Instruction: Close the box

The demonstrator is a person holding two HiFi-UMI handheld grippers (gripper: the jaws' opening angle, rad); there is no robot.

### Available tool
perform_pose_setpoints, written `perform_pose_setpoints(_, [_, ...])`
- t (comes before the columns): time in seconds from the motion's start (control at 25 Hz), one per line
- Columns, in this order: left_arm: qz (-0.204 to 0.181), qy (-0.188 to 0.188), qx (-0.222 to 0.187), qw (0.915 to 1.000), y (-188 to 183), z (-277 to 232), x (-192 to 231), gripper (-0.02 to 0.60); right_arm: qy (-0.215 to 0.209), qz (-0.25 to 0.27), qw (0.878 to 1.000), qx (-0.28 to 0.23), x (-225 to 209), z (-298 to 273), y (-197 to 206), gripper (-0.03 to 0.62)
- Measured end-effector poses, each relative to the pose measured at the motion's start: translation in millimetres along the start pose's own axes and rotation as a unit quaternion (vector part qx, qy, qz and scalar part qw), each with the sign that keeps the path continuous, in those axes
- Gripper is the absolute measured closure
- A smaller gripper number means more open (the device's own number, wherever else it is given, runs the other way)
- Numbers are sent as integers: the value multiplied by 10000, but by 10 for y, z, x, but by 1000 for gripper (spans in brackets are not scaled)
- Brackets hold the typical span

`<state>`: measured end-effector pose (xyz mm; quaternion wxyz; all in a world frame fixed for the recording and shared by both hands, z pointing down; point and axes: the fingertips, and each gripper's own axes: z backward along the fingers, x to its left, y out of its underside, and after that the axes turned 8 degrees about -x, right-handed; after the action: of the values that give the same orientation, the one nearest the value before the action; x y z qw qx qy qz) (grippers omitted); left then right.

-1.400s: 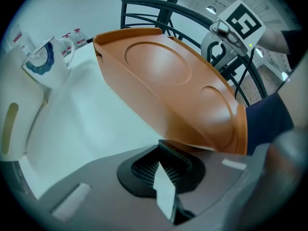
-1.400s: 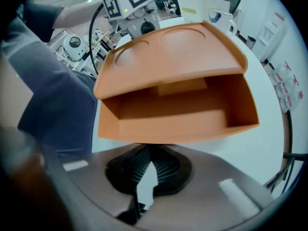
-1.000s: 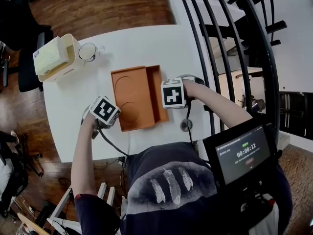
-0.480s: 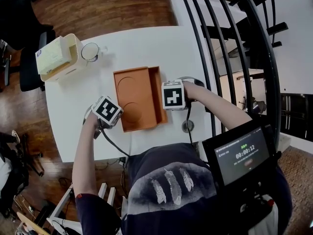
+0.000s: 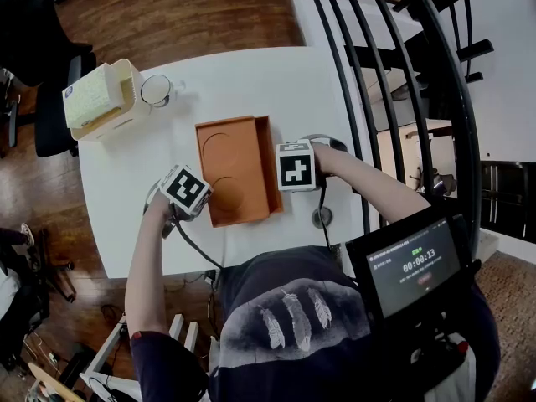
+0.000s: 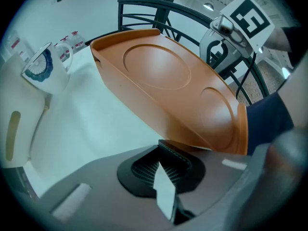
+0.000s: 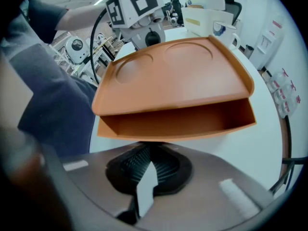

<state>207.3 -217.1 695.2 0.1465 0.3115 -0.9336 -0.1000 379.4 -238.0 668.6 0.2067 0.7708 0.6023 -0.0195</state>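
- Left gripper: fingers pressed together, tips against the orange box; right gripper likewise, at the box's open front.
- Box mid white table; mug at a corner; black railing and wooden floor around.
- Lid lower than before, gap narrower.

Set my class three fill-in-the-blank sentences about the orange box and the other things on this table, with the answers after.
The lid of the orange plastic box bears ___ shallow round recesses. In the right gripper view a gap shows between the lid and the base, so the box is not fully ___. In the head view, the white mug with a blue pattern shows just ___ of the cream container.
Missing words: two; closed; right.
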Motion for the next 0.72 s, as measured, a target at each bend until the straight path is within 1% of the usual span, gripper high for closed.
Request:
perform_pose_setpoints(0.16, [13,-55,-23,10000,-7,28,22,568,-21,74,10000,25,0,-6,-44,589])
perform_pose_setpoints(0.32, [107,100,-63,9999,-8,6,-35,568,-40,97,9999,16,2,-23,-95,589])
perform_pose_setpoints(0.48, [18,-58,-42,10000,-7,31,28,568,-24,129,9999,4,5,-25,-114,589])
perform_pose_setpoints(0.72, [37,-12,9,10000,5,21,5,568,-25,240,9997,29,5,-39,-146,589])
